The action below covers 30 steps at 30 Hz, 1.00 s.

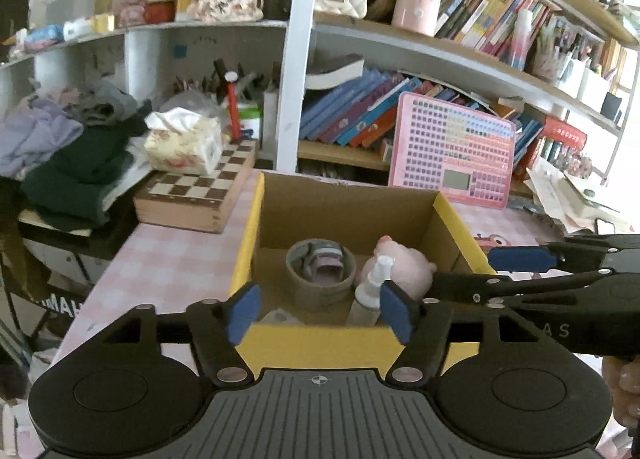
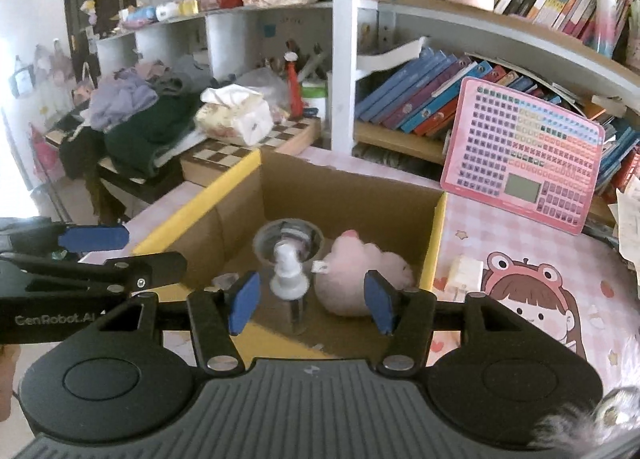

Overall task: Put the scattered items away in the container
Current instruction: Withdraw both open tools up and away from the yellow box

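Both angled down over the cardboard box [image 1: 344, 203]. Left gripper [image 1: 320, 313] jaws apart, holding nothing. Right gripper [image 2: 310, 301] jaws apart, empty, spray bottle [image 2: 290, 287] below, untouched.

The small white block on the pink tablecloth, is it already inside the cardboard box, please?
No, the white block lies on the tablecloth outside the box.
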### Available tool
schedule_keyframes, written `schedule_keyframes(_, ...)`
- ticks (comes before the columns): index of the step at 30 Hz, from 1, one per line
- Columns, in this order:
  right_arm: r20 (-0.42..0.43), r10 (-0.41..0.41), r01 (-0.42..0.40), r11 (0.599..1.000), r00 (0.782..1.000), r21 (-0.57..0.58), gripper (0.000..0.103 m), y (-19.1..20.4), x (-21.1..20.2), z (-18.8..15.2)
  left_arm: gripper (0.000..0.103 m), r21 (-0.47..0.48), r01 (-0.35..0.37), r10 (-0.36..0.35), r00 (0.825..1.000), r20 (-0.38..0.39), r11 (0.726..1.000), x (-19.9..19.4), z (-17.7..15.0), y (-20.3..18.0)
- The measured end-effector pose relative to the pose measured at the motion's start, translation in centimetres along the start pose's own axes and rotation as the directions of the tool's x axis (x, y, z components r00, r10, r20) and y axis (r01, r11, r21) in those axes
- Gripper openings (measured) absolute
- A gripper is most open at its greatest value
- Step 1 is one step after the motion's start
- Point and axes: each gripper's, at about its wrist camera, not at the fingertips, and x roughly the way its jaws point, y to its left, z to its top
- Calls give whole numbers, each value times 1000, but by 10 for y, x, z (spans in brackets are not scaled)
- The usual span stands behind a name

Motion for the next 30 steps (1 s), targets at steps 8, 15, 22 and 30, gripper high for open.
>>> schedule_keyframes(8, -12, 5, -5, 1000, 1000, -22, 59, 27, -36, -35, 75, -19, -20, 20, 999, -26, 1000, -42, -27, 12)
schedule_keyframes(15, -29, 5, -6, 1000, 1000, -25, 65, 41, -63, -66, 82, 7, -43, 43, 998, -42, 999, -68, -53, 7)
schedule_keyframes(22, -91, -24, 22, 1000, 996, -23, 75, 54, -73, -97, 91, 71, -88, 95, 990, -103, 994, -82, -83, -10)
schedule_keyframes(30, -102, -47, 48, 999, 994, 1, 80, 59, -88, -112, 94, 64, -98, 106, 982, -154, 993, -95, -101, -12)
